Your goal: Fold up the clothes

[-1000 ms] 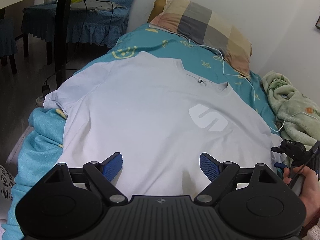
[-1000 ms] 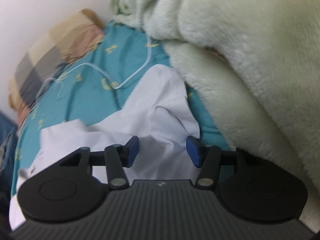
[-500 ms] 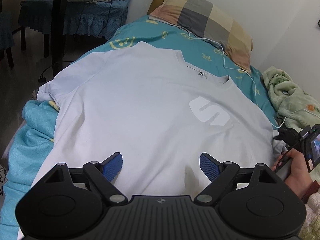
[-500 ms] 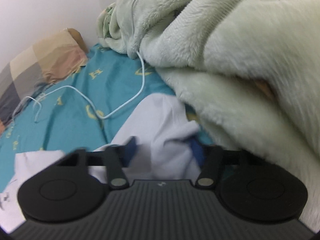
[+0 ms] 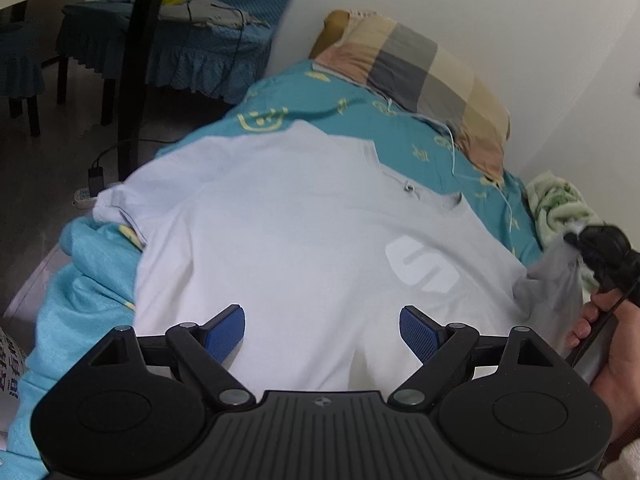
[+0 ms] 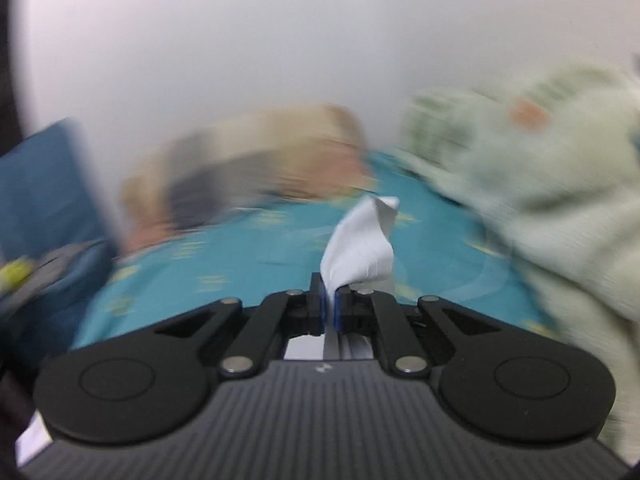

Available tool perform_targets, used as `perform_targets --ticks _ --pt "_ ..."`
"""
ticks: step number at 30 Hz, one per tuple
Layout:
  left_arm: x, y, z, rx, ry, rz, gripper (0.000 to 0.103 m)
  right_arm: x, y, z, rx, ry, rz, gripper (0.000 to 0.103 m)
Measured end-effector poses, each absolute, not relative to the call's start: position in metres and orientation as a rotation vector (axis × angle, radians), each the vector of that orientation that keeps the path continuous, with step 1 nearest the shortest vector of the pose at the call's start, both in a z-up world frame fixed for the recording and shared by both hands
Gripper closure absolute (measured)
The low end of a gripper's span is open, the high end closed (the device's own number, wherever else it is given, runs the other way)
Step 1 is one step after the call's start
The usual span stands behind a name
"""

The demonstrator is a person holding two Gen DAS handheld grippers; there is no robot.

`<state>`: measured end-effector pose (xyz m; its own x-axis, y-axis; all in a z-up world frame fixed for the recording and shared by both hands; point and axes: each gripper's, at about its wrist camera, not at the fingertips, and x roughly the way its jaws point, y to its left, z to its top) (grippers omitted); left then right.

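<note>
A white T-shirt [image 5: 304, 232] with a pale S print lies face up on the teal bed sheet [image 5: 360, 120], collar toward the pillow. My left gripper [image 5: 322, 330] hovers open over the shirt's lower part, nothing between its blue pads. In the left wrist view my right gripper [image 5: 576, 238] is at the right edge, held by a hand [image 5: 608, 340], lifting the shirt's right sleeve [image 5: 556, 276] off the bed. In the blurred right wrist view the right gripper [image 6: 329, 304] is shut on that sleeve [image 6: 362, 248], a tuft of white cloth standing up past the pads.
A checked pillow [image 5: 424, 80] lies at the head of the bed by the white wall. A pale green fleece blanket [image 5: 560, 208] is bunched at the right. A white cable [image 5: 452, 148] runs over the sheet. Chairs with blue covers [image 5: 192, 48] and a dark post [image 5: 136, 80] stand on the left.
The right gripper closed on the shirt's right sleeve and rose with it, rolling as it went. The left gripper stayed open over the shirt and barely moved.
</note>
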<state>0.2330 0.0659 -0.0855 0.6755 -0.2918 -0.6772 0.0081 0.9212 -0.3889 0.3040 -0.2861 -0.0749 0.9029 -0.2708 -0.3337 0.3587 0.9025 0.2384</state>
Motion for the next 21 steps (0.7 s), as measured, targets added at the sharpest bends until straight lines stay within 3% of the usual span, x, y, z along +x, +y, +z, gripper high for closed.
perform_targets --ticks 3,7,12,14,16,17,21 --pt "0.229 0.081 -0.078 -0.409 0.781 -0.140 0.016 0.318 -0.226 -0.075 0.241 0.339 -0.155 0.095" --pt "0.227 0.101 -0.074 -0.456 0.753 -0.094 0.016 0.338 -0.173 -0.119 0.190 0.481 -0.050 0.095" --pt "0.231 0.107 -0.082 -0.467 0.774 -0.078 0.016 0.346 -0.167 -0.160 0.314 0.638 0.000 0.091" --pt "0.233 0.104 -0.084 -0.460 0.779 -0.088 0.016 0.341 -0.172 -0.160 0.360 0.666 0.030 0.081" --pt "0.235 0.100 -0.086 -0.447 0.782 -0.098 0.016 0.327 -0.178 -0.145 0.362 0.659 0.068 0.053" --pt "0.235 0.098 -0.087 -0.443 0.784 -0.104 0.016 0.319 -0.181 -0.137 0.363 0.655 0.087 0.048" --pt "0.233 0.090 -0.086 -0.418 0.785 -0.130 0.016 0.269 -0.205 -0.091 0.376 0.632 0.120 0.047"
